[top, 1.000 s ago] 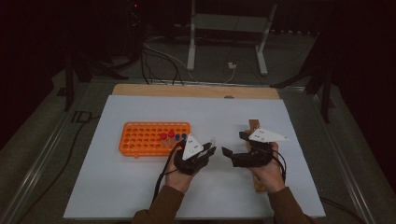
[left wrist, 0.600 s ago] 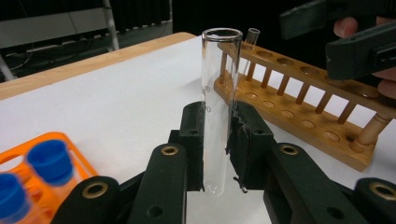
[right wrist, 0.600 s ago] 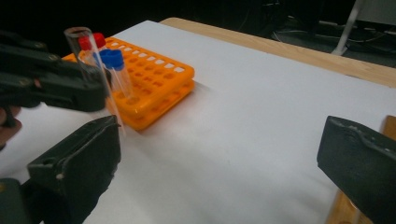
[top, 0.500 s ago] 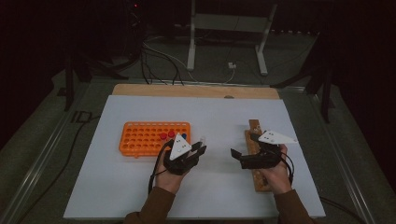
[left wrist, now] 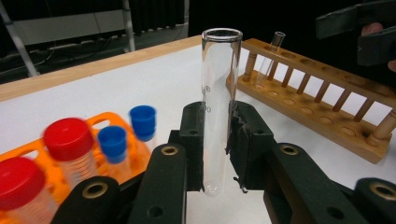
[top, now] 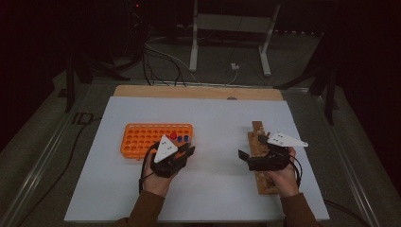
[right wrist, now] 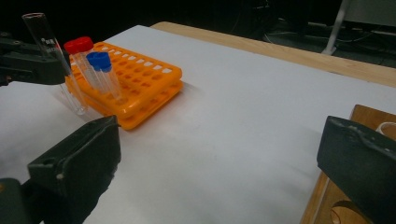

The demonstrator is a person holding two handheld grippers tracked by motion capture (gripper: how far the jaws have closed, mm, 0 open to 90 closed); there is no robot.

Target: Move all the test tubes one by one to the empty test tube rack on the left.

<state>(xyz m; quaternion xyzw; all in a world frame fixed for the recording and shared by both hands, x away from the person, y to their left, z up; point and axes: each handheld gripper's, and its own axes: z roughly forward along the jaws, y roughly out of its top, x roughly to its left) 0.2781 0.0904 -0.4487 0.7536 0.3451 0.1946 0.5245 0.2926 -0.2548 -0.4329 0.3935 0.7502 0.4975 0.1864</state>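
Observation:
My left gripper is shut on a clear, uncapped glass test tube, held upright just above the white mat. It hovers by the near right corner of the orange tube rack, which holds red-capped tubes and blue-capped tubes. My right gripper stands wide open over the wooden rack; its jaws have just been opening and nothing is between them. The right gripper view shows the held tube beside the orange rack.
One thin glass tube leans in the far end of the wooden rack. A wooden strip borders the far edge of the white mat. Cables and a metal stand lie on the dark floor beyond.
My left hand has carried the tube to the left, from the middle of the mat to the orange rack. The right hand has drifted slightly right over the wooden rack.

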